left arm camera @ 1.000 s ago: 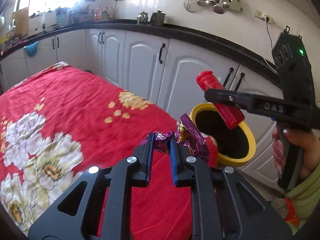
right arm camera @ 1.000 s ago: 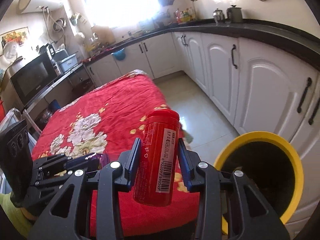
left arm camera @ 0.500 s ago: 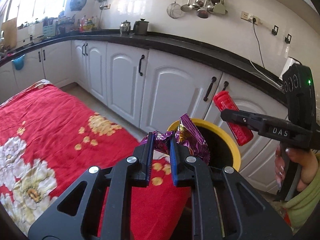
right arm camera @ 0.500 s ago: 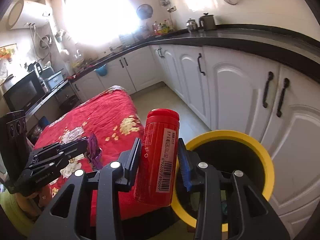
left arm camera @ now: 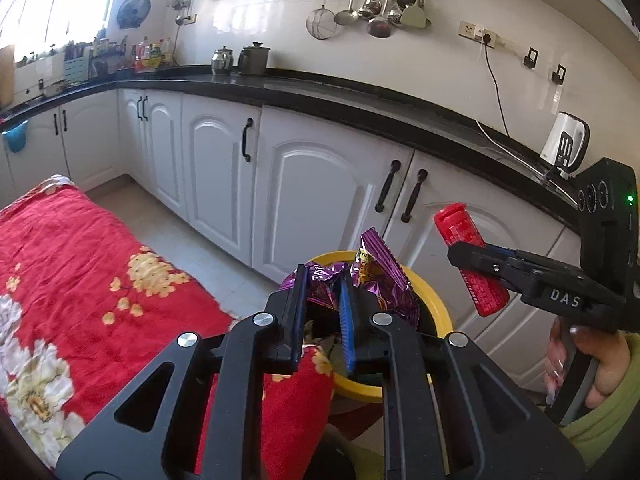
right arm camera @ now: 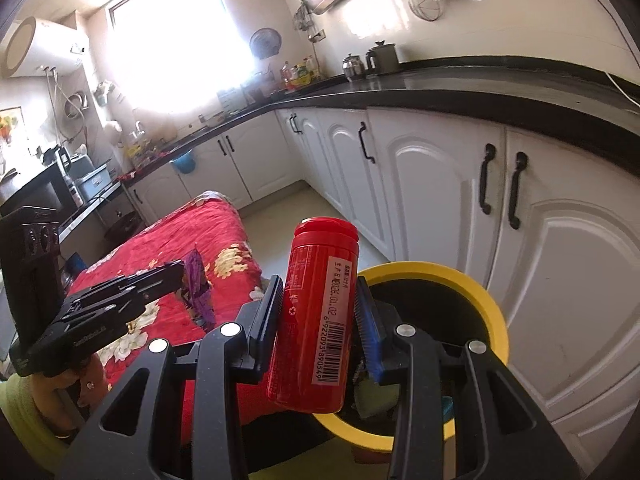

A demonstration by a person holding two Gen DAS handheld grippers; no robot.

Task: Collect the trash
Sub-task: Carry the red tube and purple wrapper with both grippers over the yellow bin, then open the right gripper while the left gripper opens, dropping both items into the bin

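**Q:** what's in each claw right now?

**A:** My left claw (left arm camera: 323,312) is clamped on a crinkled purple wrapper (left arm camera: 380,276), which sticks up past the blue pads. My right claw (right arm camera: 318,312) is clamped on a red can (right arm camera: 316,316), label and barcode facing the camera, standing roughly upright between the fingers.

**Q:** and the bin?

**A:** The bin (right arm camera: 494,312) has a yellow rim and a dark inside, and sits on the floor just beside the white cupboards (left arm camera: 320,200) and next to the corner of the bench with its red flowered cloth (left arm camera: 80,280). From the left wrist view the wrapper hangs over the bin's near rim (left arm camera: 440,316). From the right wrist view the can's lower end overlaps the bin's left edge, with the mouth open to the right of it. There's some stuff already down in there, something pale green I think, can't really tell.

**Q:** claws close together?

**A:** Near, not touching. From the left view the right one (left arm camera: 476,258) comes in from the side with the can tilted, a hand (left arm camera: 588,364) in a green sleeve on the grip.
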